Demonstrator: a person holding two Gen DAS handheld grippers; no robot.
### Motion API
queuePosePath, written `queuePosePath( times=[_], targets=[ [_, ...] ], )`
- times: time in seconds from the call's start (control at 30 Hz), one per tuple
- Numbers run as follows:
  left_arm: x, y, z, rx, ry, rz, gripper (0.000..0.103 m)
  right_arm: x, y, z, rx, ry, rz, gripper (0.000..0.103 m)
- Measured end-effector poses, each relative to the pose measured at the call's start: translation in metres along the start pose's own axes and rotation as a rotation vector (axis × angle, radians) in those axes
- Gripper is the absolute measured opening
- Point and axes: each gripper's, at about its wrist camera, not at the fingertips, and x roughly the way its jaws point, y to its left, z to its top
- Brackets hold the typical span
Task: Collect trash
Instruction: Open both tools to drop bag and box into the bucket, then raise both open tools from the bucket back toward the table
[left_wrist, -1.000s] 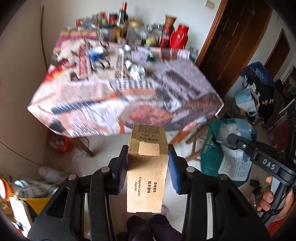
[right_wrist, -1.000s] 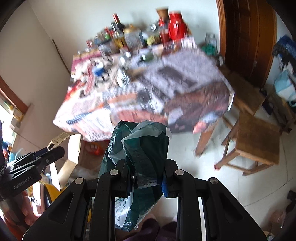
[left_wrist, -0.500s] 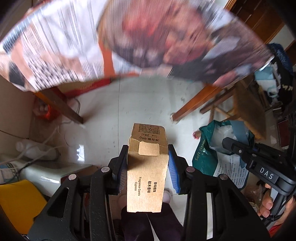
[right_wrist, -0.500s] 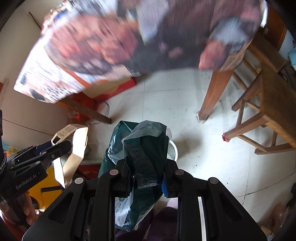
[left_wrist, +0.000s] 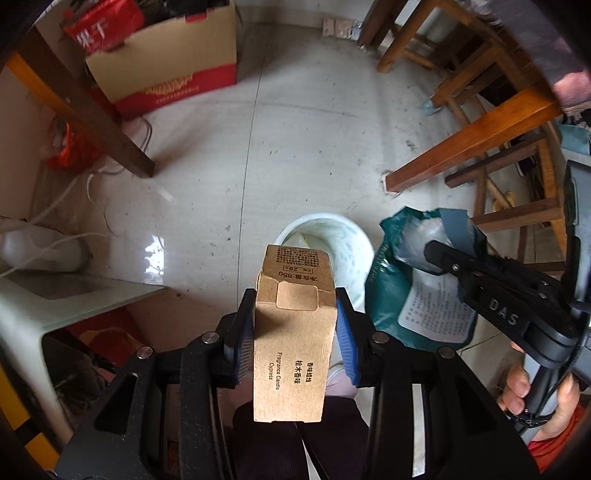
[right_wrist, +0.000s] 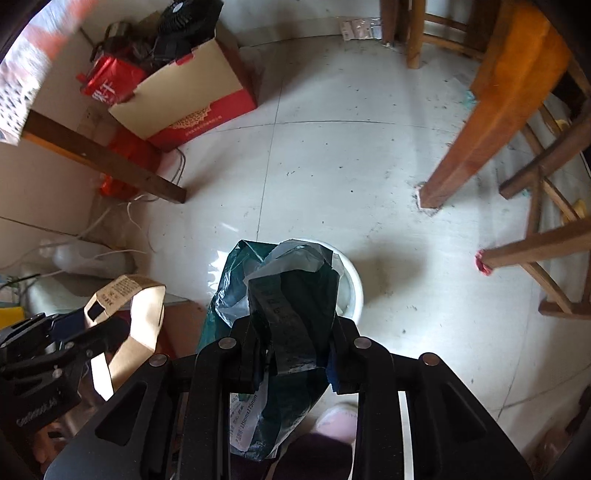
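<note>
My left gripper (left_wrist: 295, 321) is shut on a brown cardboard candle box (left_wrist: 291, 350), held upright between the blue pads, pointing down at the floor. A white round bin (left_wrist: 332, 251) stands on the tiles just beyond the box. My right gripper (right_wrist: 293, 350) holds a crumpled dark green plastic bag (right_wrist: 295, 295) over the same bin (right_wrist: 351, 284); its jaws are opening, with the bag still pinched between the pads. The bag (left_wrist: 402, 295) also shows at the right of the left wrist view, and the box (right_wrist: 144, 314) at the left of the right wrist view.
A red and tan carton (left_wrist: 166, 66) sits under the table by a dark table leg (left_wrist: 92, 110). An orange-brown leg (left_wrist: 472, 140) and a wooden stool (right_wrist: 546, 240) stand on the right. A white appliance with cables (left_wrist: 37, 251) lies left. A pink slipper (right_wrist: 336, 417) is below.
Both grippers have dropped from table height to near the floor and tipped downward. The table top left view and the white bin appeared. Each still carries its item.
</note>
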Motion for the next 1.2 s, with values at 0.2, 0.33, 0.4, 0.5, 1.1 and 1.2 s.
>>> queuePosePath(
  times=[0.2,0.33,0.4,0.5,1.1,1.2],
  targets=[
    [0.036,0.008,0.003,-0.003,0.022,-0.009,0.04,0.034,-0.014,0.004,0.071,0.078,0.017,0.061],
    [0.052,0.006,0.008,0.0,0.04,-0.028,0.04,0.035,-0.019,0.002,0.102,0.083,-0.011,0.061],
    [0.057,0.003,0.011,0.002,0.05,-0.045,0.04,0.031,-0.021,0.001,0.101,0.077,-0.037,0.061],
    [0.063,-0.008,0.018,0.003,0.078,-0.083,0.04,0.023,-0.025,0.002,0.099,0.066,-0.077,0.061],
    [-0.053,-0.041,0.038,0.086,0.043,-0.053,0.051,-0.103,0.004,0.024,0.13,-0.036,-0.05,0.061],
    [-0.096,-0.044,0.04,0.091,0.006,-0.043,0.051,-0.14,0.016,0.029,0.122,-0.071,-0.043,0.061]
  ],
)
